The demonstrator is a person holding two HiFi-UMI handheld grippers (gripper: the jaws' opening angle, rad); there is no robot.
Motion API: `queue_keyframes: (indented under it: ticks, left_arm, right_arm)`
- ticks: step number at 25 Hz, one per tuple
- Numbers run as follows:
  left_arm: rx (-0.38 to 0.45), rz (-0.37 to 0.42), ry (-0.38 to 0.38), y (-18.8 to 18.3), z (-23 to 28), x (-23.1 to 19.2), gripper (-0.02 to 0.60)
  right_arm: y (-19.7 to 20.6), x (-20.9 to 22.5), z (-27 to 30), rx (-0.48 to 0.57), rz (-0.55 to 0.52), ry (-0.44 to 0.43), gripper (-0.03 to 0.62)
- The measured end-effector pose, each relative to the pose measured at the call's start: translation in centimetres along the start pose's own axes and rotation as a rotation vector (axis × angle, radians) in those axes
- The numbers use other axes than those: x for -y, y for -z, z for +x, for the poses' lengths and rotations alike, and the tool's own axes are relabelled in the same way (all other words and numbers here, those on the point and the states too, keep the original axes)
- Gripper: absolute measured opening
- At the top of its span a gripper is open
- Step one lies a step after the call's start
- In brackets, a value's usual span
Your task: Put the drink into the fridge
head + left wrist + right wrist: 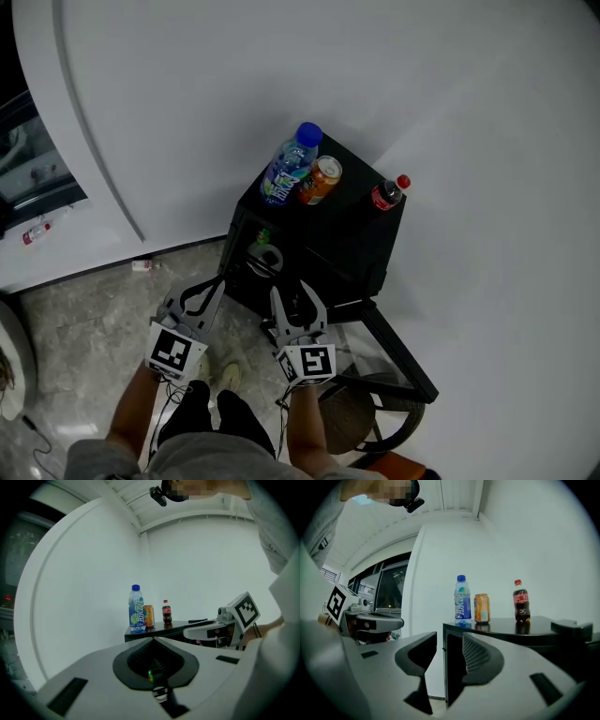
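Observation:
A small black fridge stands against the white wall with its door swung open toward me. On its top stand a blue-capped water bottle, an orange can and a small cola bottle. The same three show in the right gripper view: bottle, can, cola. My left gripper is raised in front of the fridge, its jaws shut tip to tip on nothing. My right gripper is beside it, open and empty. Both are well short of the drinks.
A round stool stands at the lower right by the open door. A small white bottle lies on the stone floor by the curved white wall. A dark window is at the far left. My feet are below the grippers.

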State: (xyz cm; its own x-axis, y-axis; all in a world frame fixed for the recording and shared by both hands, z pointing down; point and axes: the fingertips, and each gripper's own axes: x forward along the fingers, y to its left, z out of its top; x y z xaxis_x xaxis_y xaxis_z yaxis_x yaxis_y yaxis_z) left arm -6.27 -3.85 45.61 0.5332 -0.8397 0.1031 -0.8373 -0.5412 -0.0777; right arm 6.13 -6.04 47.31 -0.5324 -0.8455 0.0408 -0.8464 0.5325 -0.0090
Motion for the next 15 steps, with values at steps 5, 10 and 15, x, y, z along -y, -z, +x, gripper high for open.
queue_keyframes:
  ticks: [5,10,15]
  left_arm:
    - [0.003,-0.002,0.004,-2.0,-1.2,1.0,0.005]
    - [0.002,0.009,0.012,-3.2,-2.0,2.3,0.005]
    - [0.011,0.005,0.02,-4.3,-2.6,3.4,0.005]
  right_arm:
    - [-2.3,0.0,-3.0,0.022,0.009,0.038,0.155]
    - [-3.6,-0.1,-5.2,0.022,-0.009,0.049,0.115]
    - [-4.5,-0.3,-6.8,0.021,-0.005,0.052,0.069]
